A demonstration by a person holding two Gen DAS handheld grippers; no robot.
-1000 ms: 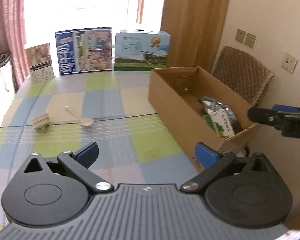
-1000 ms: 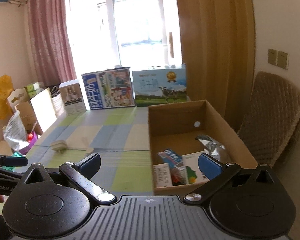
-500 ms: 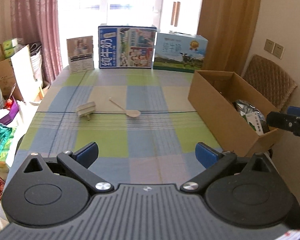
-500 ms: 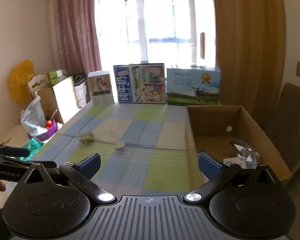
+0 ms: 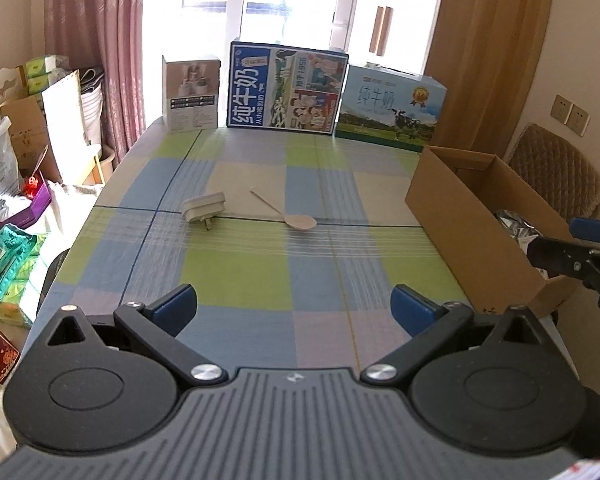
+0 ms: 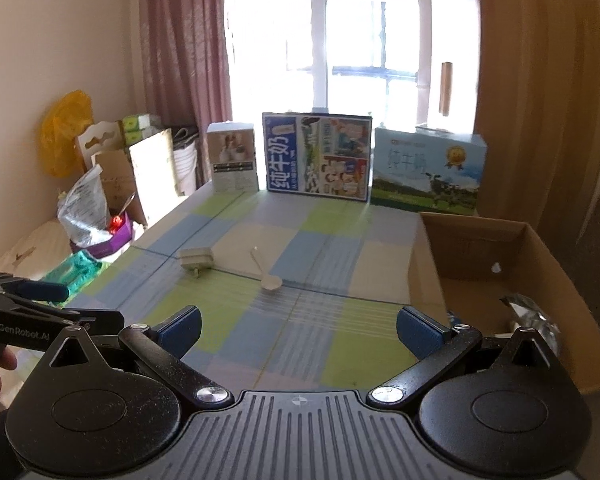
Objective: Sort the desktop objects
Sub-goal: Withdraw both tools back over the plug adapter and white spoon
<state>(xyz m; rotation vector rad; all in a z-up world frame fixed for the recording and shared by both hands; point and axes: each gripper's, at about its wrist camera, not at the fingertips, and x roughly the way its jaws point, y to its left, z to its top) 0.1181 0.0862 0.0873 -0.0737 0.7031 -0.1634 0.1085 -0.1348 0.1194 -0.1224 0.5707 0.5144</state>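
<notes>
A: Both empty? Left gripper (image 5: 294, 306) spread, right gripper (image 6: 298, 326) spread too.

B: Yes. Plug adapter (image 5: 203, 207) and wooden spoon (image 5: 286, 210) mid-worktop; approach low, pinch crosswise, carry to cardboard box (image 5: 460, 216) along the right edge.

A table under a blue, green and beige checked cloth (image 5: 236, 276) carries a beige plug adapter (image 5: 203, 209), a pale wooden spoon (image 5: 288, 213), an open brown cardboard box (image 5: 456, 216) and three printed cartons standing along its far edge (image 5: 287, 89).

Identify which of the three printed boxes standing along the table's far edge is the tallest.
The middle blue milk carton box: its top edge rises above both the white box on its left and the green-and-blue cow box on its right.
</notes>
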